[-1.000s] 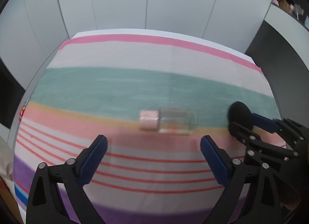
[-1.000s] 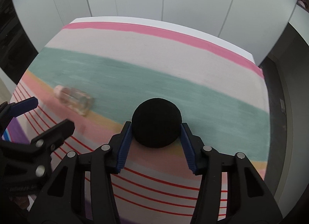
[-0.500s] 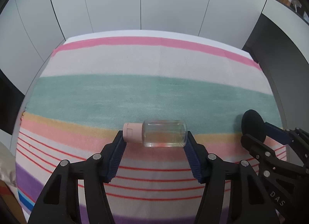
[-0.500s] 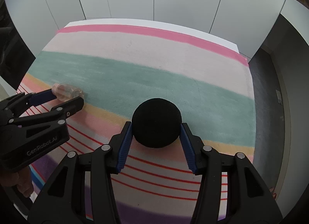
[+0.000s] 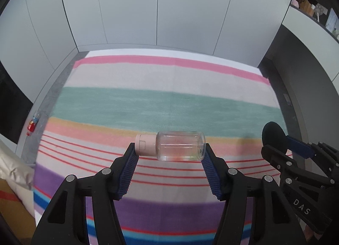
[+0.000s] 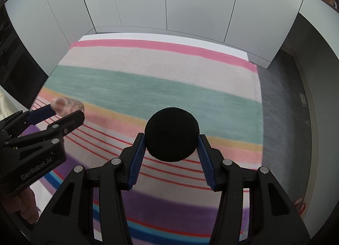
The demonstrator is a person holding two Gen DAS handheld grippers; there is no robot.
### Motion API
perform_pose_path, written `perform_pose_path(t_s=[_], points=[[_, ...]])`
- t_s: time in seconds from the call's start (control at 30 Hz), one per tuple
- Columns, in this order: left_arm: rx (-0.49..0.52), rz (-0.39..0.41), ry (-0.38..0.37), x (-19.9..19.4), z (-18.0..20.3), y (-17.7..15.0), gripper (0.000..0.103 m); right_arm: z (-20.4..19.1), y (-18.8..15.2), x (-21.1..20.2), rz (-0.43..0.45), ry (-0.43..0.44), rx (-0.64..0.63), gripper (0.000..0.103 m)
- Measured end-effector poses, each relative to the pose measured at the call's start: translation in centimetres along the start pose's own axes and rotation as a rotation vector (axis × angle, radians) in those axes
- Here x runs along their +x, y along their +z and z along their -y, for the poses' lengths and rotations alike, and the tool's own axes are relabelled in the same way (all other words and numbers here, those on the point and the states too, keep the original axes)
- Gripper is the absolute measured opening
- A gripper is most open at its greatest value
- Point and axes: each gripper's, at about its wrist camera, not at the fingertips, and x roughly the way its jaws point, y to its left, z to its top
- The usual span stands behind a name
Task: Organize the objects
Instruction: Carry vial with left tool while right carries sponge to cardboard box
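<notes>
My left gripper (image 5: 170,149) is shut on a clear bottle with a pale pink cap (image 5: 172,145), held sideways end to end, cap to the left, lifted above the striped cloth (image 5: 165,105). My right gripper (image 6: 172,139) is shut on a round black ball (image 6: 172,134), also raised above the cloth. The right gripper and ball (image 5: 273,137) show at the right of the left wrist view. The left gripper and bottle (image 6: 67,106) show at the left of the right wrist view.
The striped cloth (image 6: 148,88) covers a table that stands against white panelled walls. A small red object (image 5: 31,125) lies past the cloth's left edge. Grey floor (image 6: 281,107) lies to the right. A cushion and a cardboard box (image 5: 12,200) sit at the lower left.
My left gripper closed on the bottle, which lay on the cloth a second ago, and lifted it. Both grippers have risen and drawn back from the table.
</notes>
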Motion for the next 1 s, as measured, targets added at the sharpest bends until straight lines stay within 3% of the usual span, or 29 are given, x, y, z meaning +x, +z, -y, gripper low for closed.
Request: perform_pose_path(t_s=[0.37,1.0], points=[[-0.016,0.036,-0.018,-6.9,0.4,-1.3,0.062,0.0,-1.9,-6.2,0.001,0.024,0.047,0.052],[-0.058,0.139,-0.019,-19.1,1.7,-7.7,0.061,-2.2,-7.7,-18.0,0.066,0.047,-0.061,0.052]])
